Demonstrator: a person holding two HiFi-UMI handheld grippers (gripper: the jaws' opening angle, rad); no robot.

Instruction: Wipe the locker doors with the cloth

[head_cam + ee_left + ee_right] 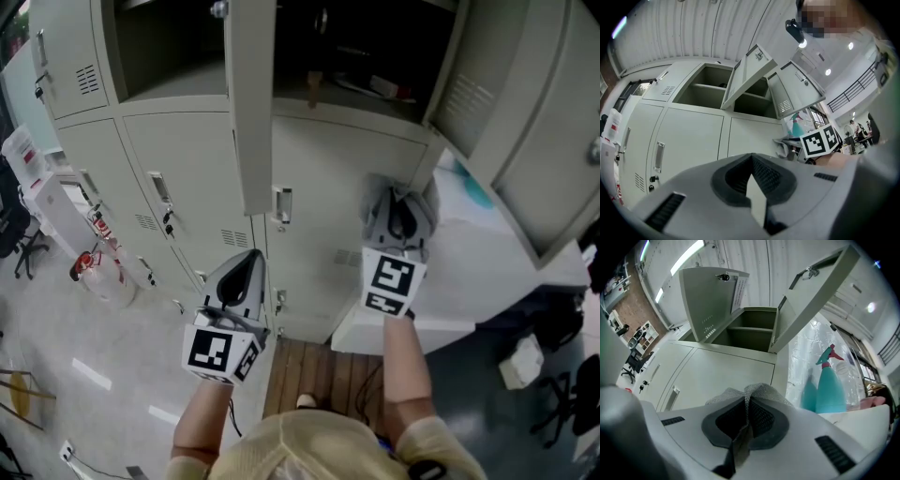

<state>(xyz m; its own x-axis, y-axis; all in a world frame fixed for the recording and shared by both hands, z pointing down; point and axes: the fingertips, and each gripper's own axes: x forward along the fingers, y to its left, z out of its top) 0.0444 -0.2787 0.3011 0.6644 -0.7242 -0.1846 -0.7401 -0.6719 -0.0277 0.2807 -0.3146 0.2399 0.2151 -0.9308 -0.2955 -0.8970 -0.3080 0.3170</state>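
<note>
Beige metal lockers fill the head view; two upper locker doors hang open and the lower doors are closed. My right gripper is shut on a grey cloth, held close in front of a closed lower door near its right edge. The cloth bunches out past the jaws. My left gripper hangs lower and to the left, shut with nothing in it, its jaws pointing at the closed doors.
A teal spray bottle stands on a white table right of the lockers. The open right door juts out above that table. A red-and-white container sits on the floor at left. Wooden boards lie underfoot.
</note>
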